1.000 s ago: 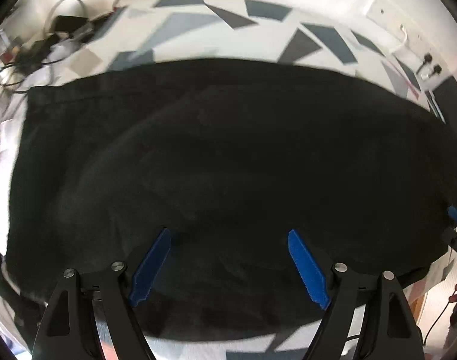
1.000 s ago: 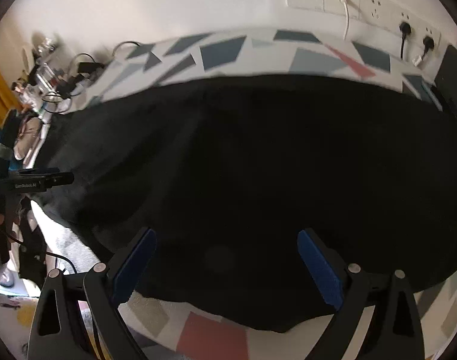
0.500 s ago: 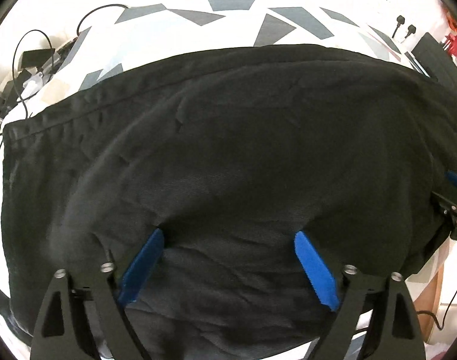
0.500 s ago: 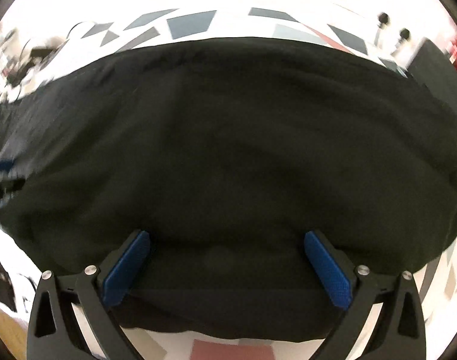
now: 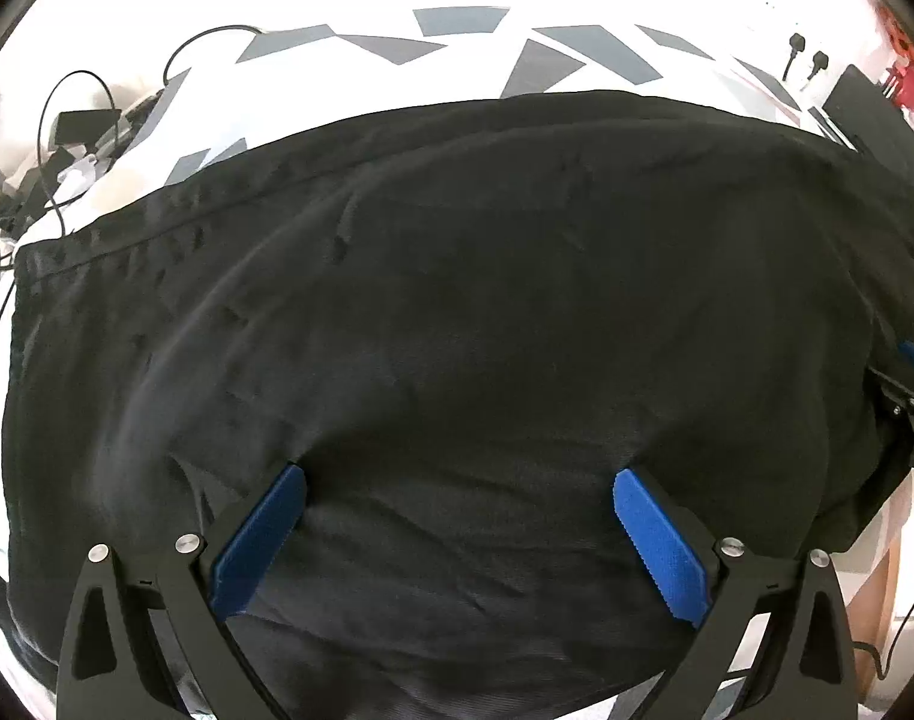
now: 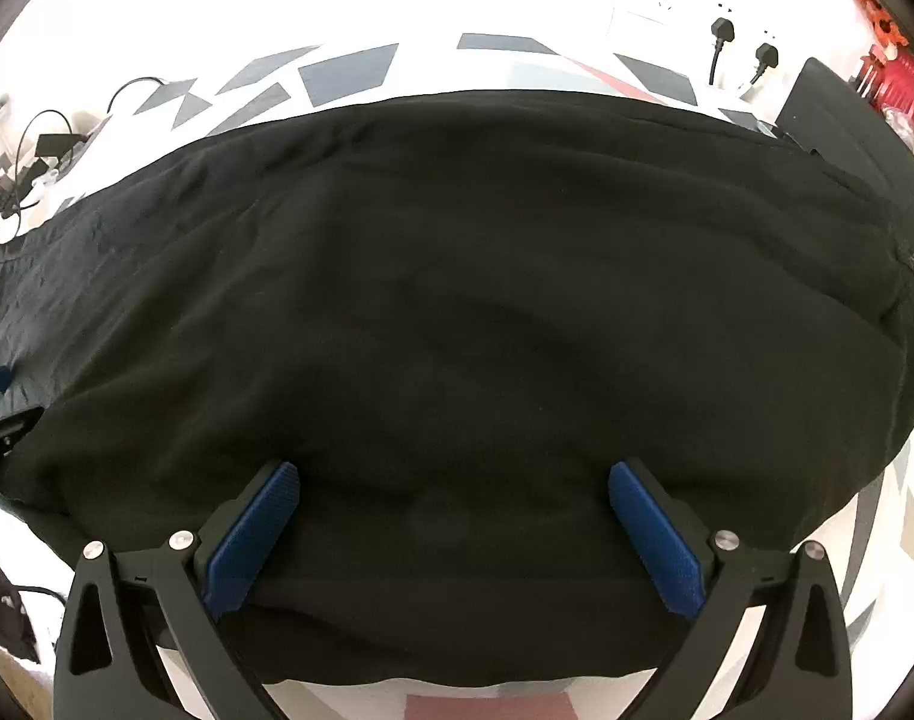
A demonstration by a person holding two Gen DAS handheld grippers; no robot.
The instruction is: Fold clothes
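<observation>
Both tongs stand wide, nothing pinched between their blue pads. The left tongs (image 5: 457,483) point steeply down with their tips resting on or just above the black garment (image 5: 487,312); the right tongs (image 6: 453,477) do the same further along the same cloth, close to its near edge. Held this way, side by side over the near hem, they look set either to take a fresh hold of the fabric or to have just let it lie flat for the next fold; which of the two cannot be told.

The garment lies spread broad across the worktop (image 5: 565,60), which wears a white cover printed with grey and reddish shapes. Its stitched hem runs along the far left side.

Counted: two tongs, one garment. Beyond it, a tangle of cables (image 5: 72,120) sits at the far left, and two plugs (image 6: 742,42) sit in wall sockets at the far right.
</observation>
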